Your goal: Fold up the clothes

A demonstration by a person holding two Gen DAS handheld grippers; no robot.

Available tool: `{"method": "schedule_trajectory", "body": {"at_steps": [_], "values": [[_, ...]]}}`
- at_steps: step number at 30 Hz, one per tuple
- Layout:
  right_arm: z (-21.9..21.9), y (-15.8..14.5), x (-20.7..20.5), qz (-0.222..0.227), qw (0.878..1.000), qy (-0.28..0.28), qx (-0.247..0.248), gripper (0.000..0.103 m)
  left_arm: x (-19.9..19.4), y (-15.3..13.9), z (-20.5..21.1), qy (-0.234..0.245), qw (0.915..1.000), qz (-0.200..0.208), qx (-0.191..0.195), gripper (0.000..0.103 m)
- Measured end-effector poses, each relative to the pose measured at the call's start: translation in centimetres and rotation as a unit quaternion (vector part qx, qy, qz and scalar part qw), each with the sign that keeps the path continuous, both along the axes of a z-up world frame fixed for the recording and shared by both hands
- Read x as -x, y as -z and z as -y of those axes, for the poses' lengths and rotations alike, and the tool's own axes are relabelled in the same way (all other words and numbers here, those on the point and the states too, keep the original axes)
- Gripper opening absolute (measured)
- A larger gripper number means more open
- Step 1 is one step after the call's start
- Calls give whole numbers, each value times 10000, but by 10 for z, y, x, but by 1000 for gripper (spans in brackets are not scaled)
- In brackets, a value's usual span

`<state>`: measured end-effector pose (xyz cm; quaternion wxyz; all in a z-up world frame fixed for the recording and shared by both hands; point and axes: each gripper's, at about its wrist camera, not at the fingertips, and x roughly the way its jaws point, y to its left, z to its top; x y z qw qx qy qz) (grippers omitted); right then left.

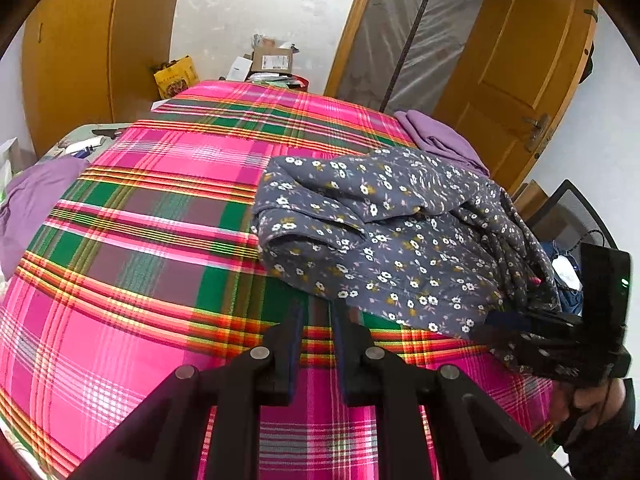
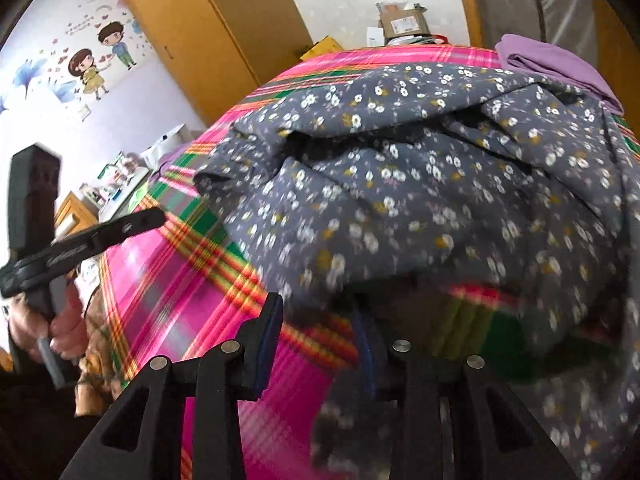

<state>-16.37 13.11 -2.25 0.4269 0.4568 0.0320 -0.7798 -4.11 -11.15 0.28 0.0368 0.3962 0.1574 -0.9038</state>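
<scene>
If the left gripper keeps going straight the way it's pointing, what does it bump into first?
Probably the plaid cloth on the bed. The left gripper points downward, its open fingers framing bare plaid. The flowery garment lies just ahead to the right, so it might brush that hem; depth is hard to judge.

Matt floral cloth garment (image 1: 384, 236)

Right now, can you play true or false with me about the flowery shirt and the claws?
1. The flowery shirt lies crumpled on a pink plaid cloth. True.
2. The left claw is squeezing the flowery shirt. False: nothing is between its fingers, only plaid cloth below.
3. A purple cloth lies beyond the flowery shirt. True.
4. The right claw is shut tight. False: its fingers stand apart at the shirt's edge.
5. The flowery shirt is neatly folded. False: it is bunched and rumpled.
</scene>
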Motion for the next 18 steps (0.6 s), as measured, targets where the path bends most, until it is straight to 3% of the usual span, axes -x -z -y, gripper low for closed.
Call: {"method": "schedule_trajectory", "body": {"at_steps": [2,4,9,14,18], "values": [[4,-1,4,-16,9999,20,103,36,-4,-3,4,-68,10000,-44,11,15],[7,-4,6,-50,9997,-9,224,9,-8,-4,9,-159,9999,-63,16,15],[19,-26,-14,-81,9965,-559,616,8,-14,-4,19,-348,9994,-77,-11,15],[43,-71,-44,-339,9846,-1251,1177,7,-21,-8,29,-507,9986,-158,-35,15],[56,-108,-52,-511,9745,-1446,1640,7,-30,-14,40,-658,9975,-251,-60,15]]}}
